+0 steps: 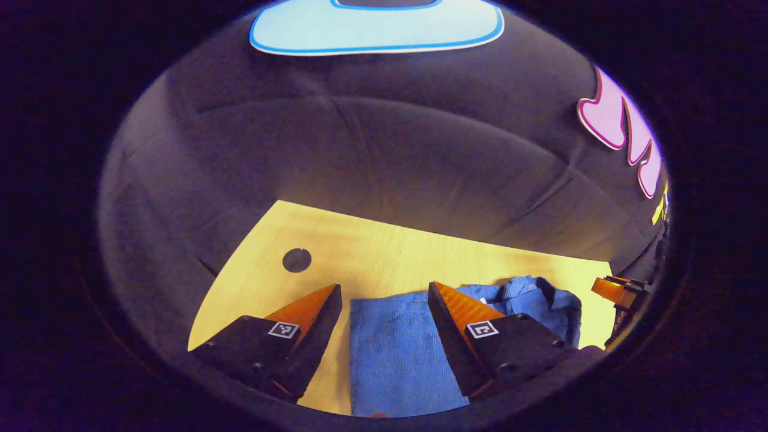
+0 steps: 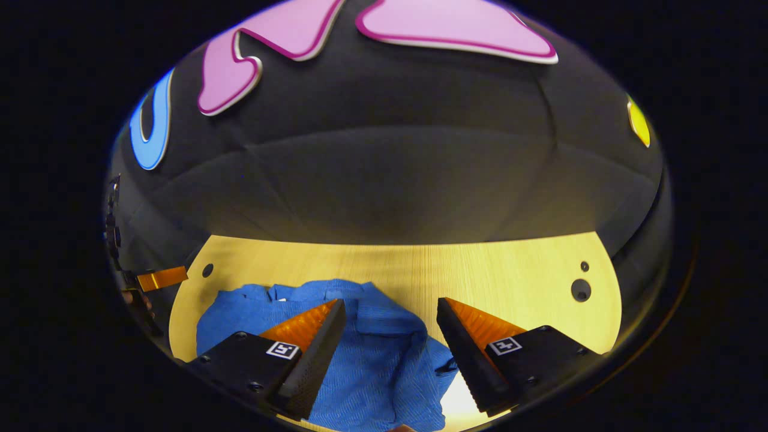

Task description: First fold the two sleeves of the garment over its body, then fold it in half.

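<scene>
The blue garment (image 1: 396,354) was seen lying on the wooden table (image 1: 372,252), running between and beneath the spread fingers of the left gripper (image 1: 384,300), its long axis reaching toward a rumpled collar end at the right. In the right gripper view the right gripper (image 2: 390,312) was held wide apart above the cloth (image 2: 372,360), nothing being pinched.
</scene>
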`<move>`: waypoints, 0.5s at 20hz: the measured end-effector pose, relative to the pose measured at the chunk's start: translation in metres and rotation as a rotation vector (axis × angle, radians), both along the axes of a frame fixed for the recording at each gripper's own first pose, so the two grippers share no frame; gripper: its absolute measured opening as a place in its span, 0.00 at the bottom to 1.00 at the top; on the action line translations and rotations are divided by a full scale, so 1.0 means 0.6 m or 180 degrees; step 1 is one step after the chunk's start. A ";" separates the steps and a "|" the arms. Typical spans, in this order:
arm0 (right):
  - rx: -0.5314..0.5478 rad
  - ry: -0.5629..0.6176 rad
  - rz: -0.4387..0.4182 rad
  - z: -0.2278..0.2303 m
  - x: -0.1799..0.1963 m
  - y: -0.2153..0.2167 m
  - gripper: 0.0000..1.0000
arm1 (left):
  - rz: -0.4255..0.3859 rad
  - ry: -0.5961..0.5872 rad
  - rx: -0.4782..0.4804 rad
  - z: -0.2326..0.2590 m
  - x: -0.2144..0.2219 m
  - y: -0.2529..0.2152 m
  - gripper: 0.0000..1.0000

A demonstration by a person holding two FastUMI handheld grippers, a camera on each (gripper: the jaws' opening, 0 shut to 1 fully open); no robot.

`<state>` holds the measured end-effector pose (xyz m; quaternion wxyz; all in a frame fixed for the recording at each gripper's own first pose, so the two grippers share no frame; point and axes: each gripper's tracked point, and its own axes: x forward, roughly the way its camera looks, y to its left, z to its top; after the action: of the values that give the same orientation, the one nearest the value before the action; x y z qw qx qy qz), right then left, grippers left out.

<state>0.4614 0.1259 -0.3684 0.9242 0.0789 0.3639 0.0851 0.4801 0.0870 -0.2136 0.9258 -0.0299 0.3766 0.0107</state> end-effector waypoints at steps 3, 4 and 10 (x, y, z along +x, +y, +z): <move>-0.0291 -0.0311 0.0167 0.056 -0.018 -0.014 0.98 | -0.0132 -0.0203 0.0226 0.040 -0.034 -0.021 0.84; -0.0410 -0.0446 0.0221 0.079 -0.026 -0.019 0.98 | -0.0166 -0.0304 0.0300 0.053 -0.049 -0.033 0.84; -0.0432 -0.1088 0.0346 0.215 -0.115 0.002 0.99 | -0.0277 -0.0931 0.0556 0.148 -0.171 -0.115 0.84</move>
<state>0.3923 0.1269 -0.2396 0.9698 -0.0190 0.2102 0.1224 0.3775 0.0178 -0.1248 0.9694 0.0658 0.2365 -0.0012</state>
